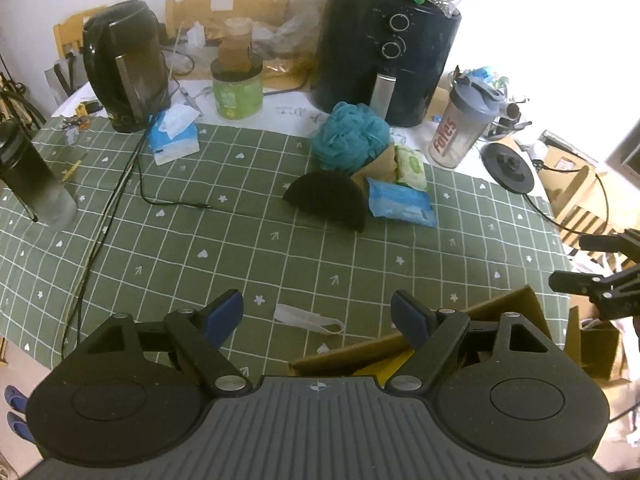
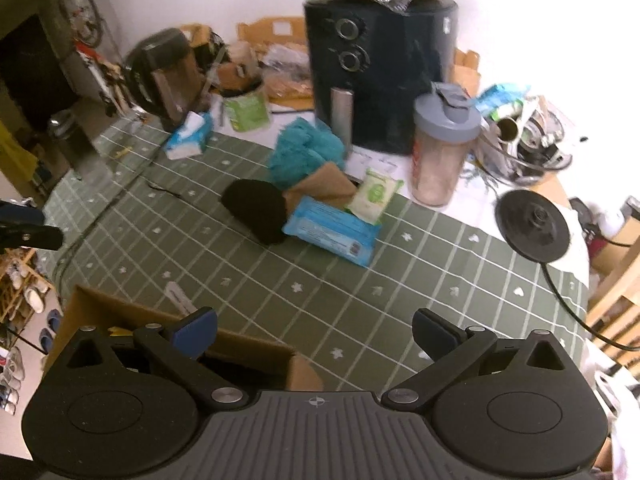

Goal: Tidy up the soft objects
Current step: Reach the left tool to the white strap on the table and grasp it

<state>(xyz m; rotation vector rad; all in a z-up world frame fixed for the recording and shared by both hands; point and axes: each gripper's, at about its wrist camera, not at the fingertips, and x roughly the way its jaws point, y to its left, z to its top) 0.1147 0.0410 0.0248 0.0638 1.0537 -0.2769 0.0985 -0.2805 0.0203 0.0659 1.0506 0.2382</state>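
Observation:
A teal bath pouf (image 1: 350, 136) (image 2: 305, 153), a black half-round sponge (image 1: 328, 199) (image 2: 256, 208), a tan cloth (image 1: 380, 164) (image 2: 324, 184), a blue wipes pack (image 1: 400, 202) (image 2: 332, 230) and a green wipes pack (image 1: 410, 164) (image 2: 374, 194) lie clustered mid-table in front of the air fryer. A brown cardboard box (image 1: 400, 352) (image 2: 120, 312) sits at the near edge. My left gripper (image 1: 318, 312) is open and empty above the cloth. My right gripper (image 2: 314, 330) is open and empty, beside the box; it also shows in the left wrist view (image 1: 592, 264).
On the green checked tablecloth (image 1: 240, 248) stand a black air fryer (image 1: 384, 44), a kettle (image 1: 124, 68), a green jar (image 1: 238, 92), a shaker bottle (image 1: 464, 124), a tissue pack (image 1: 174, 134), a dark bottle (image 1: 36, 176), a kettle base (image 1: 508, 168), cables (image 1: 120, 184) and a white strip (image 1: 308, 318).

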